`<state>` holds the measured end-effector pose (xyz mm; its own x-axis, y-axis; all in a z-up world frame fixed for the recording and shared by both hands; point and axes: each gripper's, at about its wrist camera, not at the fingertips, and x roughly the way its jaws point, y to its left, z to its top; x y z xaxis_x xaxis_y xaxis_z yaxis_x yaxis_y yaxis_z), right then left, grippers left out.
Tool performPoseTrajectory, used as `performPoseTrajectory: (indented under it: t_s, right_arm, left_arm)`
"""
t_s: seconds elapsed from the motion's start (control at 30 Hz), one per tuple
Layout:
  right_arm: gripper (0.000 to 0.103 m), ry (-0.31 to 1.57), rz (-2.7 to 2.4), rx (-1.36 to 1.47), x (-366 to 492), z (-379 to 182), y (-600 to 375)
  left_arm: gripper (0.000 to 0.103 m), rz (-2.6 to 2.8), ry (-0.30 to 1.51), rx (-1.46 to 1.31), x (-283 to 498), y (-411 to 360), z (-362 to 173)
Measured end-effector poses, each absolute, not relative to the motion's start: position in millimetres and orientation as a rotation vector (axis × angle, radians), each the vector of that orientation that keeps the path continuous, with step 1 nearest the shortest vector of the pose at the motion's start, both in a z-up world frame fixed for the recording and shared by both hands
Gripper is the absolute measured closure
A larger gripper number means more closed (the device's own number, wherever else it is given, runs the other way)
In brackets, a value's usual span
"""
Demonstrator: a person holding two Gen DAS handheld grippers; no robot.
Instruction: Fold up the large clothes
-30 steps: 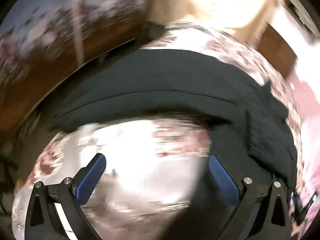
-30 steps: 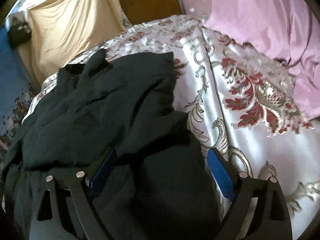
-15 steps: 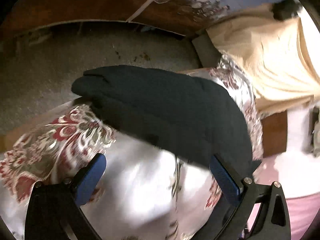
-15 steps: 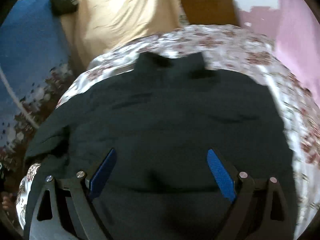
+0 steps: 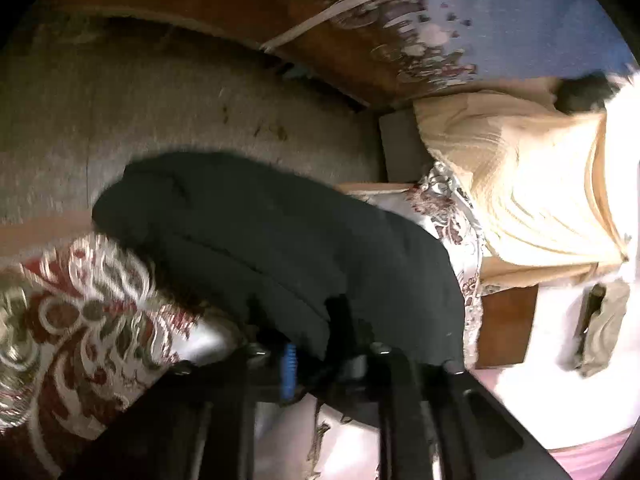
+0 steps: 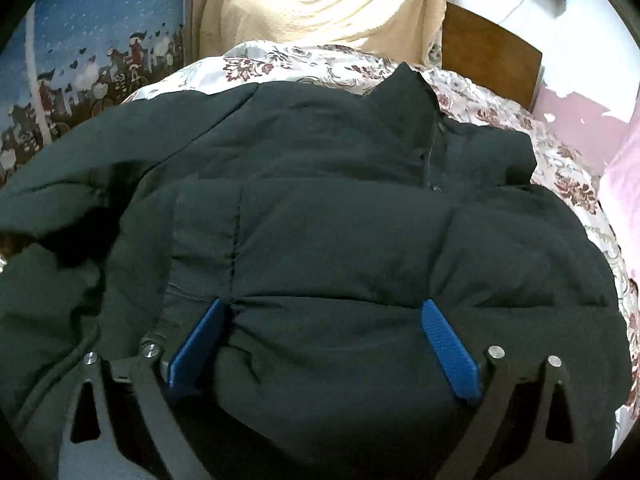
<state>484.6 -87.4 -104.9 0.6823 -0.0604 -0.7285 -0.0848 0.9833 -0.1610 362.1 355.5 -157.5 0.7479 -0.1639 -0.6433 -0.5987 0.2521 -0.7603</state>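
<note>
A dark green quilted jacket (image 6: 340,220) lies spread on a bed with a floral satin cover (image 6: 500,104), collar at the far end. My right gripper (image 6: 324,320) is open, its blue pads (image 6: 450,344) pressed into the jacket's padded body. In the left wrist view the jacket (image 5: 280,240) hangs over the bed's edge. My left gripper (image 5: 316,344) is shut on a fold of the jacket, with only a strip of blue pad (image 5: 289,368) showing.
The floral bed cover (image 5: 80,320) runs to the bed's edge, with grey floor (image 5: 160,100) beyond it. A cream cloth (image 6: 320,4) hangs at the head of the bed by a brown headboard (image 6: 492,60). A pink fabric (image 6: 624,184) lies at the right.
My left gripper has closed from wide open onto the jacket's edge. My right gripper has moved over the jacket and down onto its padded body, still open.
</note>
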Motion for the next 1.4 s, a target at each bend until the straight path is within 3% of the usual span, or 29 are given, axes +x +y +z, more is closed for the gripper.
performPoseTrajectory:
  t_s: [0.2,0.4,0.6,0.77,0.93,1.17,1.27,1.4]
  right_arm:
    - [0.006,0.734,0.008,-0.098,463.3,-83.7,-108.0]
    - [0.006,0.642,-0.028,0.011,416.4,-39.3,-150.8]
    - [0.006,0.601,-0.047,0.056,387.1,-9.7,-190.6]
    - [0.006,0.58,-0.091,0.027,367.0,0.9,-228.4]
    - [0.006,0.601,-0.168,0.037,351.8,-2.7,-275.1]
    - [0.006,0.639,-0.272,0.146,323.4,-23.6,-356.3]
    - [0.006,0.66,-0.291,0.208,316.3,-41.4,-377.7]
    - [0.006,0.678,-0.279,0.3,314.8,-64.8,-391.8]
  left_arm:
    - [0.096,0.317,0.635,-1.047,372.3,341.9,-96.3]
    - [0.096,0.185,0.498,-0.823,397.2,310.7,-1.4]
    - [0.096,-0.05,0.41,-0.563,431.2,216.3,98.0]
    - [0.097,-0.268,0.398,-0.357,444.2,108.6,136.5]
    - [0.096,-0.461,0.517,-0.178,458.9,-5.1,123.6]
    - [0.092,-0.694,0.808,-0.102,468.8,-110.2,42.0]
    - [0.086,-0.771,0.947,-0.146,466.6,-126.9,0.2]
    - [0.069,-0.864,1.098,-0.142,450.7,-134.2,-47.6]
